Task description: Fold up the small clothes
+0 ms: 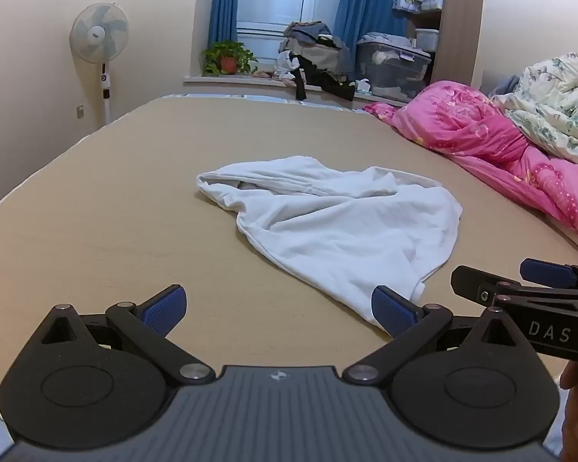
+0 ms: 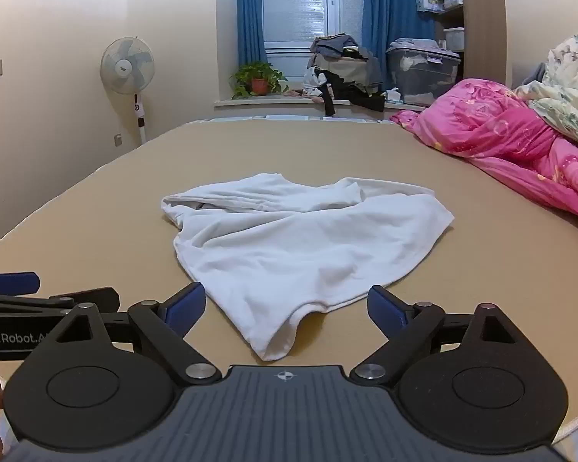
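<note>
A crumpled white garment (image 1: 339, 223) lies on the tan bed surface (image 1: 115, 211), its near corner pointing toward me. My left gripper (image 1: 279, 310) is open and empty, just short of that near corner and slightly left of it. In the right wrist view the same garment (image 2: 300, 238) lies straight ahead. My right gripper (image 2: 287, 308) is open and empty, with the garment's near corner lying between its fingers. Each gripper shows at the edge of the other's view: the right one (image 1: 528, 288) and the left one (image 2: 38, 296).
A pink quilt (image 1: 493, 138) and a pale floral quilt (image 1: 555, 104) are piled along the bed's right side. A standing fan (image 1: 100, 42) is at the far left wall. The windowsill holds a potted plant (image 1: 227, 57), piled clothes (image 1: 316, 61) and a storage bin (image 1: 393, 65).
</note>
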Motion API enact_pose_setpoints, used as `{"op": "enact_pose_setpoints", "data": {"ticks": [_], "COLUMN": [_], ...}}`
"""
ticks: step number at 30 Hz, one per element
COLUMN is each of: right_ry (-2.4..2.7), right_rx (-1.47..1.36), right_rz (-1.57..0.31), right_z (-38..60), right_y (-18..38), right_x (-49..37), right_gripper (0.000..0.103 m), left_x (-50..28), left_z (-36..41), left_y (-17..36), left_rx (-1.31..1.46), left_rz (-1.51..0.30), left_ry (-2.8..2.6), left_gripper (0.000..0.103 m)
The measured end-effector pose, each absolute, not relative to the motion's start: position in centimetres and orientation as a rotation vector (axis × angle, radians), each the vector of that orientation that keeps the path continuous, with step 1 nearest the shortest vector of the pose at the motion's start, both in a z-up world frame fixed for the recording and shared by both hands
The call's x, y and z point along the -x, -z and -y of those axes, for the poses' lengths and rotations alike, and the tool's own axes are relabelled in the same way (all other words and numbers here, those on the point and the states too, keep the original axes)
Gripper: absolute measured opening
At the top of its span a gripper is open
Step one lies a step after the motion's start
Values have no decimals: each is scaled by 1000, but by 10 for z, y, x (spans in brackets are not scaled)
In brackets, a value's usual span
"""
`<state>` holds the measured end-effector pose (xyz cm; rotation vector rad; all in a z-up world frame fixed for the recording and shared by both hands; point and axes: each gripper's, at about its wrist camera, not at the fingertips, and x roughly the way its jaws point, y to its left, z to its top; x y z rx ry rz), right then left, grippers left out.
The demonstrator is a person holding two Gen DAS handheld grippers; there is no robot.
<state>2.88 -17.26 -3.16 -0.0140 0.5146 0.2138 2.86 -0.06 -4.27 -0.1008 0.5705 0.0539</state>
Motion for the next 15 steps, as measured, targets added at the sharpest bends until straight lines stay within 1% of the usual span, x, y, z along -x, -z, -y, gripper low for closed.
{"op": "enact_pose_setpoints", "data": {"ticks": [6,9,15], "right_ry": [-213,-215,-215], "right_rx": [14,18,31], "right_rz": [-508,-508,-507], "right_z": [169,172,168], "right_y": [37,31,35], "right_x": [-29,-29,-34], "right_gripper": [90,90,88], "left_x": [-27,-26,-26], "left_z": [3,2,1], "left_y": [42,40,40], "left_rx": [103,107,109], "left_rz": [-570,-570,-569], "left_ry": [-59,-58,-58], "left_gripper": [102,102,102]}}
